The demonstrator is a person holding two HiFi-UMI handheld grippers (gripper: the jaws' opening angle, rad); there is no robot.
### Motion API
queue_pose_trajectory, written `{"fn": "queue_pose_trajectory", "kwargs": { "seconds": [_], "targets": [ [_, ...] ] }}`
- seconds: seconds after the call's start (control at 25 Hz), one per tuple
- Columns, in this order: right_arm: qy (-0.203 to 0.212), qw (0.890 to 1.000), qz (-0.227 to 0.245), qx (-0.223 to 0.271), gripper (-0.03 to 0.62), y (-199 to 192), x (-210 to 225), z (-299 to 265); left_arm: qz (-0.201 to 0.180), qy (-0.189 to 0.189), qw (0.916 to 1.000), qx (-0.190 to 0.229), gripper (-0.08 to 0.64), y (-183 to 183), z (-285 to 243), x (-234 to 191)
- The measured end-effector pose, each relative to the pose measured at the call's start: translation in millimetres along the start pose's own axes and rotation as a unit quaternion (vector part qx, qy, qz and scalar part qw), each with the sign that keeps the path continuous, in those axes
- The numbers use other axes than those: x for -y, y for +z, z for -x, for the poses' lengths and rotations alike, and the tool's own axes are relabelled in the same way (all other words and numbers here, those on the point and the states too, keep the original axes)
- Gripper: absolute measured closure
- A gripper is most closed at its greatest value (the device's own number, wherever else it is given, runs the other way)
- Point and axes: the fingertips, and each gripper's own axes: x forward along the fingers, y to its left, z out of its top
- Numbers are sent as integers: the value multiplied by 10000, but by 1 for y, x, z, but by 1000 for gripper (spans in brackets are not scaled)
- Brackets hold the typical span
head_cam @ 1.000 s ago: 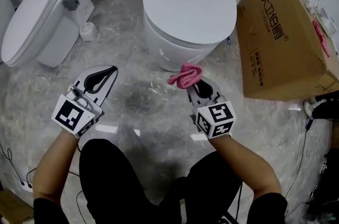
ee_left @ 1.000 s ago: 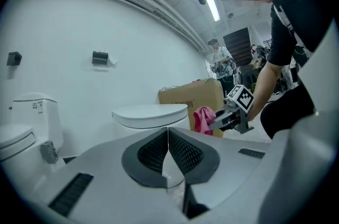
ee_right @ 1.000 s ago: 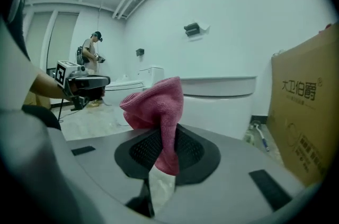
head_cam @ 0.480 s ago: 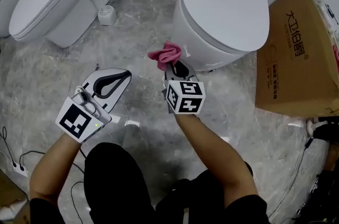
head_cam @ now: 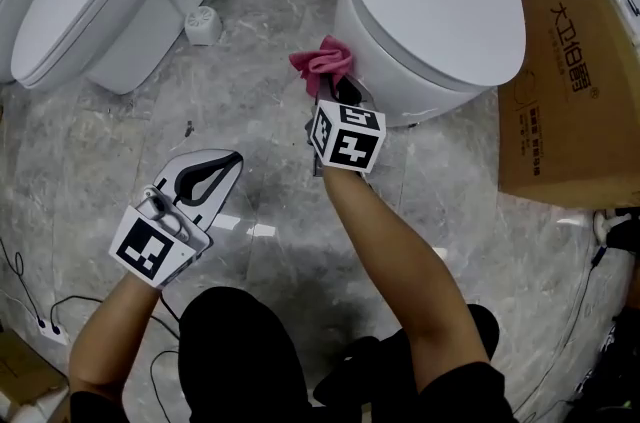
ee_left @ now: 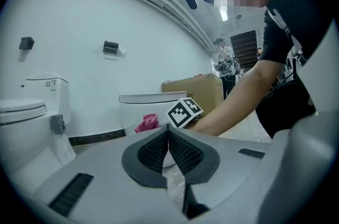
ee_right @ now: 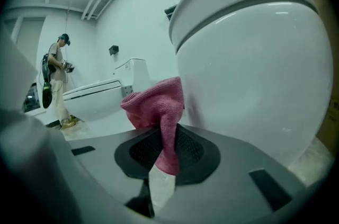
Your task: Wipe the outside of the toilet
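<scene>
As seen from the head camera, locate the right gripper point(head_cam: 333, 89) extended at the left flank of the round white toilet point(head_cam: 430, 1), with the pink cloth point(head_cam: 322, 61) bunched above its tips. Read the jaw state in the right gripper view: closed tight on a fold of that cloth, with the larger part standing up beyond the tips and a short tail hanging back between the dark pads point(ee_right: 198, 154). Note the cloth just beside the curved outer wall of the bowl, below its overhanging top; contact not resolvable in either view.

Find the left gripper point(head_cam: 225, 161) at lower left, held low over the grey marbled floor point(head_cam: 260, 101), well apart from the toilet. Confirm in the left gripper view jaws meeting at the tips with nothing between them, only a teardrop gap behind.

Observe also a second toilet point(head_cam: 80, 6) with closed lid at upper left, a small white cylinder point(head_cam: 203, 26) on the floor just beside it, and a printed cardboard box point(head_cam: 575, 81) at right, close against the round toilet. Note a standing person point(ee_right: 55, 80) far off in the right gripper view.
</scene>
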Motion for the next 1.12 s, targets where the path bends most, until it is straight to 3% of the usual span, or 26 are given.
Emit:
{"fn": "queue_pose_trajectory", "kwargs": {
  "seconds": [0.36,0.76,1.04,1.12],
  "targets": [
    [-265,9926,-1180,-57,515,-2,8,-13,18,-78,10000,37,543,-1,6,4],
    [-495,9812,-1861,-111,515,-2,26,-7,224,21,9997,-119,543,-18,25,8],
    [-376,9703,-2383,-170,515,-8,36,6,113,11,9999,-44,543,-3,24,7],
    [-291,9715,-2340,-249,515,-11,39,11,110,-29,9999,-41,543,2,22,8]
  ]
}}
